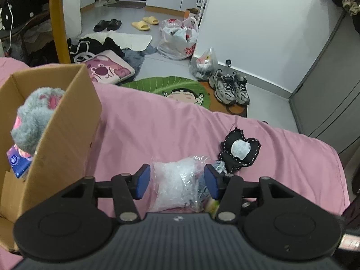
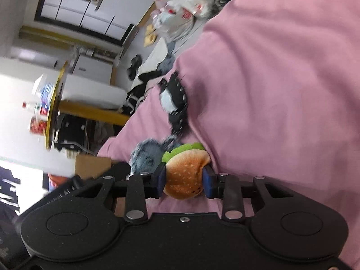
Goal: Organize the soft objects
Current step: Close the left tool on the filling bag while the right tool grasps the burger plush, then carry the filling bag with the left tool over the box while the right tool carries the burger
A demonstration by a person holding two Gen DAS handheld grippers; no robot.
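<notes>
Both tongs down on the pink bed, the box off to the left.

The right tongs [image 2: 184, 181] pinch the burger plush [image 2: 186, 173]; the left tongs [image 1: 177, 181] stand half-open astride the bubble-wrap bundle [image 1: 174, 184], pads apparently not pressing. The cardboard box [image 1: 65, 121] sits nearer the left hand.

One cardboard box [image 1: 65, 121] holding one grey and pink plush [image 1: 36, 121]. On one pink bedcover [image 1: 157, 126]: one clear plastic-wrapped bundle [image 1: 175, 184], one black heart-shaped pouch [image 1: 240, 150] and one burger plush [image 2: 185, 175]. On the floor: two yellow slippers [image 1: 145, 22], two black slippers [image 1: 107, 25], two grey trainers [image 1: 229, 87].
</notes>
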